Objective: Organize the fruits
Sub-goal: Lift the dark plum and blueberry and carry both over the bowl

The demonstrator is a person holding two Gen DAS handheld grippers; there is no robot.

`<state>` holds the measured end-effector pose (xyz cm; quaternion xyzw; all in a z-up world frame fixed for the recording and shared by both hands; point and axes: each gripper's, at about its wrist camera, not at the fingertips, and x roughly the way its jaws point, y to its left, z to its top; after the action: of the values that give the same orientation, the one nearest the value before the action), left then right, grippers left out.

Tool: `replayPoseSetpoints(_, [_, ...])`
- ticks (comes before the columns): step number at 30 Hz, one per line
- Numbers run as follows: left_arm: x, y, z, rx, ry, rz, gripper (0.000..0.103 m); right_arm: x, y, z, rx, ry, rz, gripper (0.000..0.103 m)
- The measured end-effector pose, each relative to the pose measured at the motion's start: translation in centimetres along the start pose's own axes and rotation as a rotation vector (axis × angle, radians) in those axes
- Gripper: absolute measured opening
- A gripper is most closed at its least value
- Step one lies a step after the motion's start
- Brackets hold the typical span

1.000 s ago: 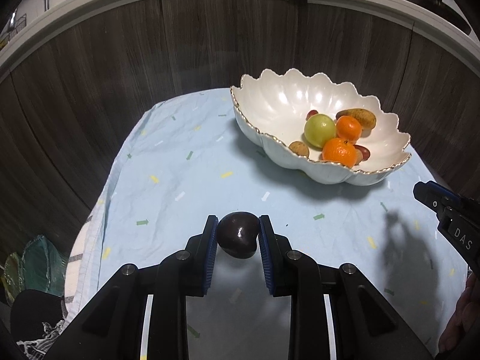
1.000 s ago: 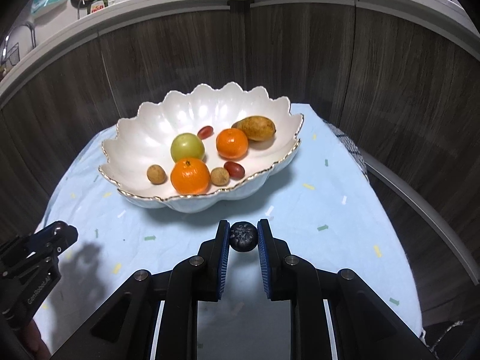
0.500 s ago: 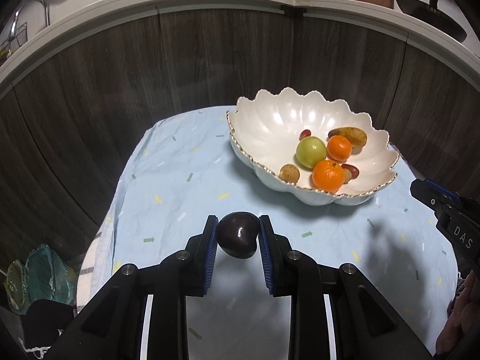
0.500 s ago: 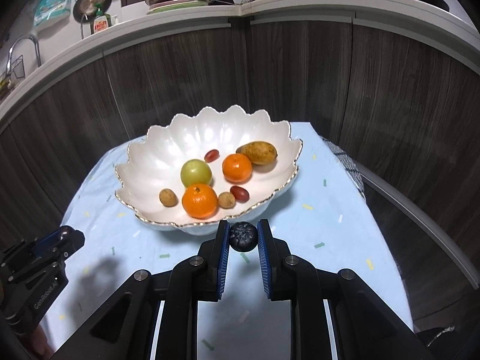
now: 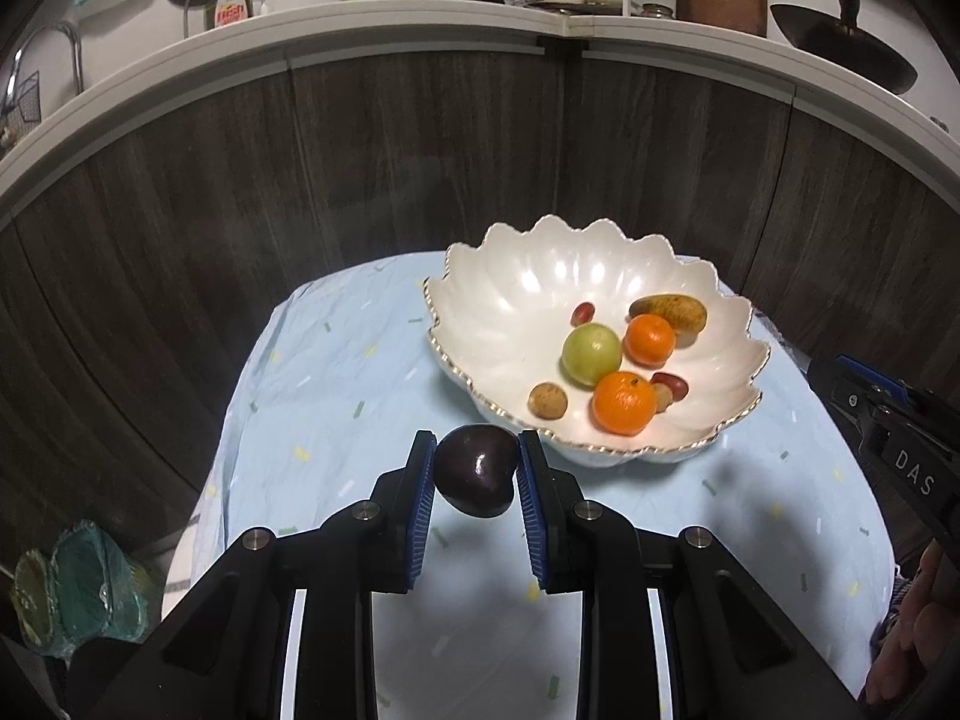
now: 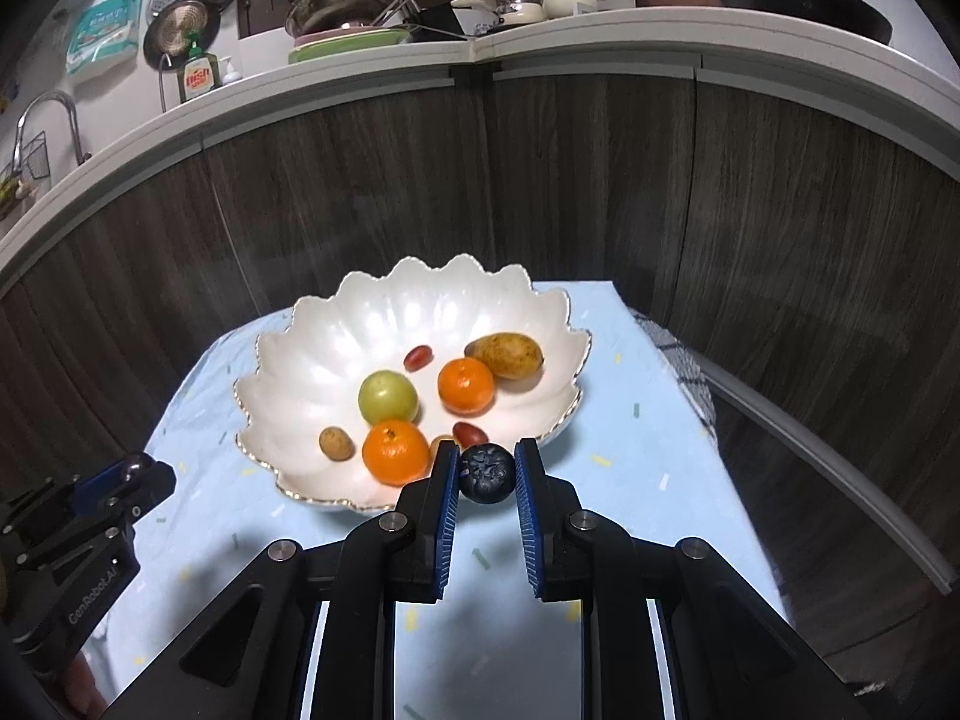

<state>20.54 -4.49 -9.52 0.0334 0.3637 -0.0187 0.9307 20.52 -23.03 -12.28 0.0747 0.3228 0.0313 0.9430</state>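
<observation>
So there's a counter under a pale blue cloth with confetti-like flecks (image 5: 336, 396), and on it sits a big white scalloped ceramic bowl with a gold rim (image 6: 336, 360). Inside the bowl: two oranges, a round green fruit (image 6: 387, 396), a yellow-brown oblong fruit (image 6: 505, 355), plus a couple small red ones and small tan ones. The left claw (image 5: 476, 474) is clamped on a dark purple glossy plum (image 5: 476, 471), held in the air just in front of the bowl's near rim. The right claw (image 6: 486, 474) is pinching a small dark wrinkly blueberry (image 6: 486, 473), also lifted, right at the bowl's front edge.
</observation>
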Motion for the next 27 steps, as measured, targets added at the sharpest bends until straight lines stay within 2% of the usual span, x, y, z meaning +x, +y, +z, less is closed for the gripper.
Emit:
replayPoseSetpoints(19, [2.2,-0.8,4.9,0.023,-0.035,-0.019,0.027,1.6,-0.6,4.6,-0.028,-0.048,-0.016,0.020])
replayPoseSetpoints(27, [4.6,-1.2,6.5,0.033,-0.028,-0.023,0.027,4.3,-1.1,5.6,-0.019,-0.012,-0.020,0.020])
